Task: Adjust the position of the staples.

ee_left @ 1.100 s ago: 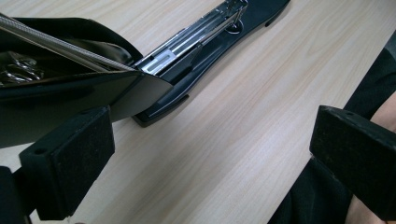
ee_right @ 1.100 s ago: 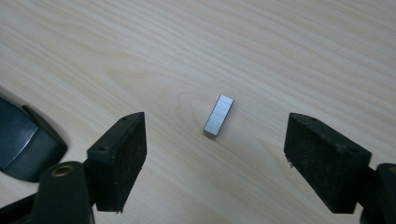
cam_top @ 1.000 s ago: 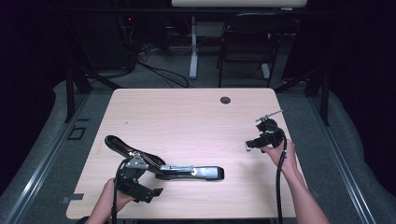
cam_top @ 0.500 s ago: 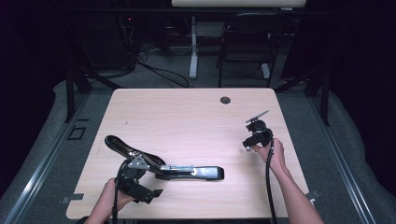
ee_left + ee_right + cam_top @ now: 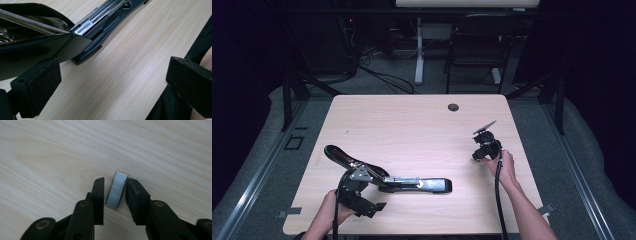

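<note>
A black stapler (image 5: 412, 184) lies swung open near the table's front edge, its base (image 5: 110, 17) flat and its top arm (image 5: 37, 47) lifted to the left. At the hinge end my left gripper (image 5: 357, 192) is open, jaws wide apart (image 5: 112, 87), and the top arm hangs just above its left pad (image 5: 35, 87). At the table's right side my right gripper (image 5: 479, 154) is shut on a short silver staple strip (image 5: 117, 190). The strip sits tilted between the jaws, low over the wood.
The light wooden table (image 5: 412, 130) has a round cable hole (image 5: 453, 107) near its far edge. Beyond it stand a dark chair (image 5: 472, 55) and a white desk leg (image 5: 418, 50). Cables trail from both grippers toward the person.
My right gripper has moved left, away from the table's right edge, and a little nearer the person. The left gripper and the stapler have stayed put.
</note>
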A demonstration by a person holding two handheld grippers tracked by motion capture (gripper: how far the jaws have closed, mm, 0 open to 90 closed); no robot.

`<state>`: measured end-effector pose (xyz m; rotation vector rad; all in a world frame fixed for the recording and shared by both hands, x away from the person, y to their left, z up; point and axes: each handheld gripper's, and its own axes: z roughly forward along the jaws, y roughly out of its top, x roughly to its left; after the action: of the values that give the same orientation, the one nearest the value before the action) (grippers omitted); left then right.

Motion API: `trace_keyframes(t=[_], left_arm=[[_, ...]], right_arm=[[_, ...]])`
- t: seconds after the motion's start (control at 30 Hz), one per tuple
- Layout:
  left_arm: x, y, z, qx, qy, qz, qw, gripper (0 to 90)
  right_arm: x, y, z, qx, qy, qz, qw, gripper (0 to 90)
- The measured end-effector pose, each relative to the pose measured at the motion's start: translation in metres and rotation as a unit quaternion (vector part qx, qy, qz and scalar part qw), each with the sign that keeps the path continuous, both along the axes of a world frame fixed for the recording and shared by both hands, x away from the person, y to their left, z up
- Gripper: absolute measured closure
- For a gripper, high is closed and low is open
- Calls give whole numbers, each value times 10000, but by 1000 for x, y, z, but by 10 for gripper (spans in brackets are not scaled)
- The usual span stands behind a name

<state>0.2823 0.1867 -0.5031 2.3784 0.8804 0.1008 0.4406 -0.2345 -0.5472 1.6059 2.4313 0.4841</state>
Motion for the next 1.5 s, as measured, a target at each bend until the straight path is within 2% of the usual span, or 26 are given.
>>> trace_keyframes(t=[0.1, 0.3, 0.43, 0.57, 0.63, 0.83, 1.07, 1.37, 1.5], left_arm=[[0, -1, 0, -6, 8, -15, 10000, 2], [0, -1, 0, 15, 3, -30, 10000, 2], [0, 0, 0, -59, 14, -53, 10000, 2], [2, 4, -1, -76, 16, -1, 10000, 2], [2, 4, -1, -101, 13, 12, 9999, 2], [1, 0, -1, -39, 15, -123, 9999, 2], [2, 1, -1, -33, -2, -93, 10000, 2], [3, -1, -4, 16, 33, -120, 9999, 2], [3, -2, -4, 34, 4, -132, 9999, 2]], right_arm=[[0, -1, 1, -84, 70, 71, 9999, 775], [0, -1, 3, -110, 105, 138, 9998, 777], [-1, -3, 6, -44, 29, 166, 9998, 777], [-4, -5, 18, 64, -66, 214, 9997, 777], [-7, -4, 20, 131, -166, 172, 9996, 777], [-18, 1, 33, 157, -232, 423, 9987, 777], [-35, 8, 43, 265, -359, 594, 9972, 777], [-52, 15, 50, 268, -380, 811, 9956, 776], [-57, 18, 46, 245, -276, 870, 9955, 776]])
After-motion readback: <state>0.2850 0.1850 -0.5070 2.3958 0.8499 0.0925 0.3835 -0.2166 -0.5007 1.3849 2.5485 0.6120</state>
